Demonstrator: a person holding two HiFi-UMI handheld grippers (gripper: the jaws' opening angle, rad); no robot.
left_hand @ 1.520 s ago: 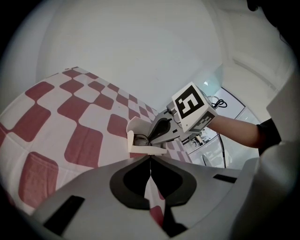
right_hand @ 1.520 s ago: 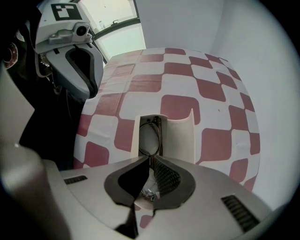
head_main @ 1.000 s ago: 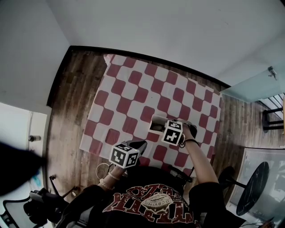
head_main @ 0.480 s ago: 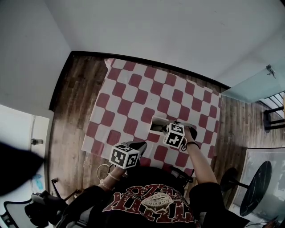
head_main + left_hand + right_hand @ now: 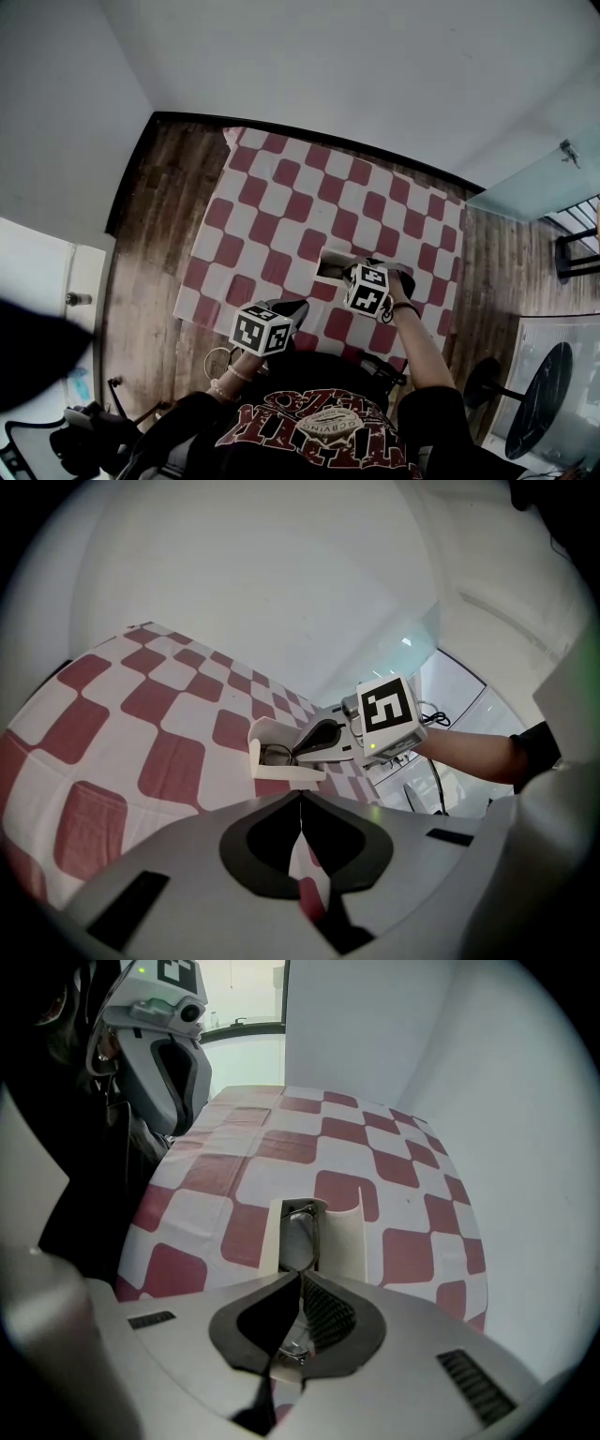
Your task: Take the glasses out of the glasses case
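An open cream glasses case (image 5: 333,262) lies on the red-and-white checked tablecloth (image 5: 281,197), near its front right. Dark-framed glasses (image 5: 300,1227) lie lengthwise inside the case (image 5: 342,1237). My right gripper (image 5: 300,1277) reaches into the case's near end, its jaws shut on the near end of the glasses. In the left gripper view the right gripper (image 5: 323,735) sits in the case (image 5: 272,766) above the glasses (image 5: 275,754). My left gripper (image 5: 300,797) hovers at the table's front edge, left of the case, shut and holding nothing.
The tablecloth (image 5: 375,1147) hangs over the table edges. Wooden floor (image 5: 155,216) surrounds the table, with a white wall beyond. A round dark stool (image 5: 530,394) stands at the right, and cables and gear lie on the floor at lower left.
The right gripper's cube has drifted slightly toward the person at the case. The left gripper has stayed in place.
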